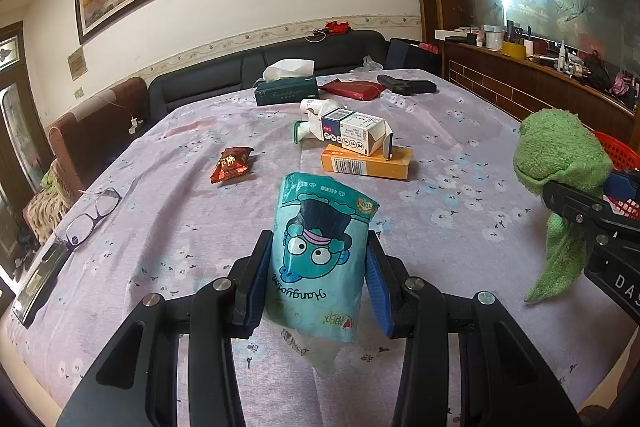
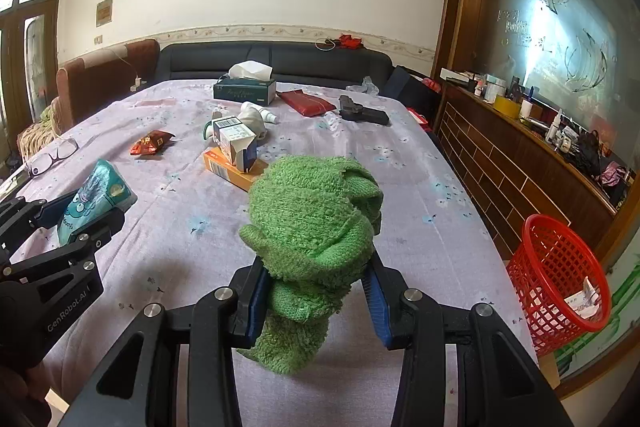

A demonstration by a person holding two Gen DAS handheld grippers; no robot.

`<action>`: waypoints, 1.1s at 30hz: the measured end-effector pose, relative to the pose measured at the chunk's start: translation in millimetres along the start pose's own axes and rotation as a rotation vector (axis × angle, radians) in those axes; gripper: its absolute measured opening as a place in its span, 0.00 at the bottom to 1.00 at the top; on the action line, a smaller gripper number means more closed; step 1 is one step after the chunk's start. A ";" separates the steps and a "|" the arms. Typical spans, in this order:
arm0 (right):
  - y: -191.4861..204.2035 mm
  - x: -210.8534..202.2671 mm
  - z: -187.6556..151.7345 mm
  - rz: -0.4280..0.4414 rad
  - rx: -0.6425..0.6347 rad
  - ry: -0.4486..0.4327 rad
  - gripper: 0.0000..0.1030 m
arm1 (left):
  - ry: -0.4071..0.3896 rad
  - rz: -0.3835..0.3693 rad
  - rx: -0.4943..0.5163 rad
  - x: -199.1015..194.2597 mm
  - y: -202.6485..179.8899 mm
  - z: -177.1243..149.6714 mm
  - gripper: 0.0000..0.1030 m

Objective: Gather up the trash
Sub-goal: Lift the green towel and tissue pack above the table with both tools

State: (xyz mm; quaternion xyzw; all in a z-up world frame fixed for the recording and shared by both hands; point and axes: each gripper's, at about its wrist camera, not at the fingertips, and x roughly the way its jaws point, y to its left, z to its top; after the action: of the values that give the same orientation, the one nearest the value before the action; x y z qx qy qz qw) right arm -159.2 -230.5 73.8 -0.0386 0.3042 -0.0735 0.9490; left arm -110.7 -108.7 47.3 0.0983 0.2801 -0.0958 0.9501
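My left gripper (image 1: 318, 281) is shut on a teal tissue pack (image 1: 320, 259) with a cartoon face, held above the lilac tablecloth (image 1: 180, 227). That pack (image 2: 94, 199) and the left gripper (image 2: 80, 215) show at the left of the right wrist view. My right gripper (image 2: 316, 291) is shut on a bunched green towel (image 2: 312, 223), whose tail hangs below the jaws. The towel (image 1: 560, 155) also shows at the right edge of the left wrist view. On the table lie a red snack wrapper (image 1: 232, 165), an opened white carton (image 1: 354, 133) on an orange box (image 1: 366, 163), and crumpled white paper (image 2: 256, 117).
A red mesh basket (image 2: 560, 267) with paper scraps stands beside the table's right edge. Glasses (image 1: 90, 217) and a phone (image 1: 40, 277) lie at the left. A green tissue box (image 1: 286, 91), a red pouch (image 1: 352, 89) and a black object (image 1: 406, 85) sit at the far end.
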 end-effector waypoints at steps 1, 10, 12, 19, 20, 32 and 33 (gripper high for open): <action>-0.3 0.1 -0.3 -0.001 0.001 0.001 0.44 | 0.000 0.000 0.000 0.1 -0.4 0.0 0.41; 0.0 2.2 -1.2 -0.008 -0.002 0.011 0.44 | 0.006 -0.004 0.003 2.0 -2.0 -0.4 0.41; -0.2 2.7 -1.4 -0.009 -0.002 0.013 0.44 | 0.008 -0.004 0.002 2.8 -1.7 -0.7 0.41; 0.6 4.4 -1.3 -0.017 -0.007 0.019 0.44 | 0.008 -0.004 0.002 2.8 -1.7 -1.1 0.41; 0.6 4.9 -1.7 -0.018 -0.009 0.021 0.44 | 0.009 -0.005 0.002 2.7 -1.6 -1.3 0.41; 2.1 11.5 -3.9 -0.043 -0.022 0.046 0.44 | 0.016 -0.007 0.003 4.8 -0.9 -3.2 0.41; 2.4 12.5 -3.8 -0.045 -0.025 0.049 0.44 | 0.016 -0.008 0.003 4.7 -1.0 -3.4 0.41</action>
State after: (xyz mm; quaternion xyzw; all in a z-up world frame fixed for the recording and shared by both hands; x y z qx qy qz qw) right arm -151.1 -230.2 63.3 -0.0552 0.3273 -0.0919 0.9388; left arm -108.8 -109.4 41.8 0.0993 0.2879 -0.0990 0.9473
